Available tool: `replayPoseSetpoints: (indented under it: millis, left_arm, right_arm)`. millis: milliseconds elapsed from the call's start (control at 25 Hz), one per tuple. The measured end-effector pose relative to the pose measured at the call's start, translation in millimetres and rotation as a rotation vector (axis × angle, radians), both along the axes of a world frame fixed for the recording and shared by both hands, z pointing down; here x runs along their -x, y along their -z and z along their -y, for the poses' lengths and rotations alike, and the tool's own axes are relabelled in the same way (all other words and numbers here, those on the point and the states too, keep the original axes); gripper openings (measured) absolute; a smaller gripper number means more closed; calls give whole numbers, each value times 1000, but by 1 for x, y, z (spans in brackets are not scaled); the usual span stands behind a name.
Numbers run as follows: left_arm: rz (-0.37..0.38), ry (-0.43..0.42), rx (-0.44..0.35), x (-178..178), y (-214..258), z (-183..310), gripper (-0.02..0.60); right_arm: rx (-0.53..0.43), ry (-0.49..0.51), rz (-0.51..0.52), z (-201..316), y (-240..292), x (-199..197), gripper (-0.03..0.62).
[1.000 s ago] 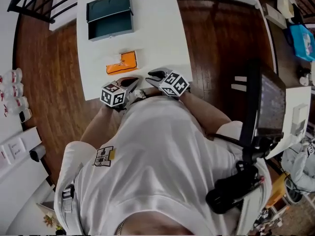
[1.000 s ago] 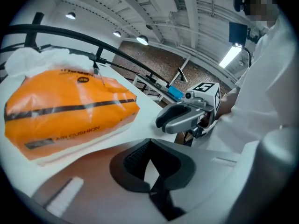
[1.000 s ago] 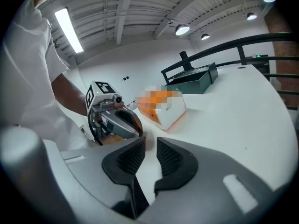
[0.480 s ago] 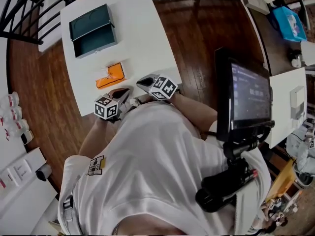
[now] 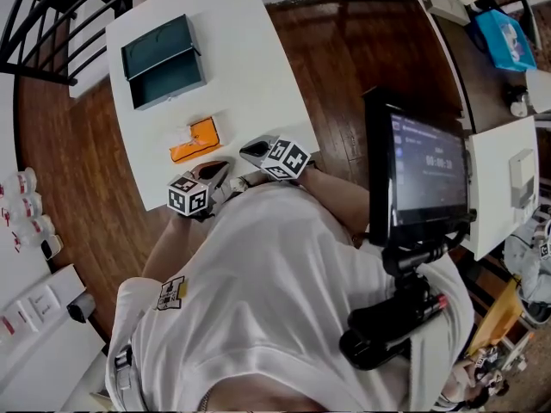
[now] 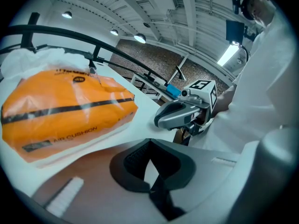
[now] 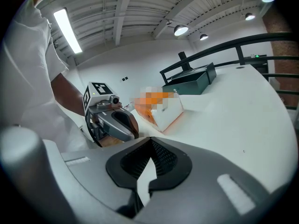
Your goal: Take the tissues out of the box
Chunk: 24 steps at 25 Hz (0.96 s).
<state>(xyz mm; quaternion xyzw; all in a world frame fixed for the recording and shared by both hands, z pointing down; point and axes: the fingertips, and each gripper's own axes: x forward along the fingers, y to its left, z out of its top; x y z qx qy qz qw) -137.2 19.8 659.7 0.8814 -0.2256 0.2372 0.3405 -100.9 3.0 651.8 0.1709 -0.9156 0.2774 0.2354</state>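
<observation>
An orange tissue pack (image 5: 197, 138) lies on the white table (image 5: 250, 67), with white tissue showing at its left end. In the left gripper view the tissue pack (image 6: 65, 108) fills the left side, close ahead. Behind it stands an open teal box (image 5: 162, 60), also seen as the teal box (image 7: 189, 83) far off. My left gripper (image 5: 217, 167) and right gripper (image 5: 250, 151) sit side by side at the table's near edge, just short of the pack. Both are shut and hold nothing. Each sees the other: the right gripper (image 6: 182, 113) and the left gripper (image 7: 114, 120).
A dark railing (image 5: 52, 7) runs beyond the table's far left. Wooden floor (image 5: 331, 67) surrounds the table. A monitor on a stand (image 5: 417, 179) is at my right, and shelves with small bottles (image 5: 26, 205) are at the left.
The head view has swung, so the monitor now shows at the right. Both grippers stay at the table's near edge and the pack lies where it was.
</observation>
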Motion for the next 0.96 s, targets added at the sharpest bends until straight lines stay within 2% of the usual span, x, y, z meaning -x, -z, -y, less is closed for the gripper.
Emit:
replayPoseSetpoints:
  millis: [960]
  left_arm:
    - [0,0,0,0,1,-2,0]
  right_arm:
    - [-3,0,-3,-1,1,1,0]
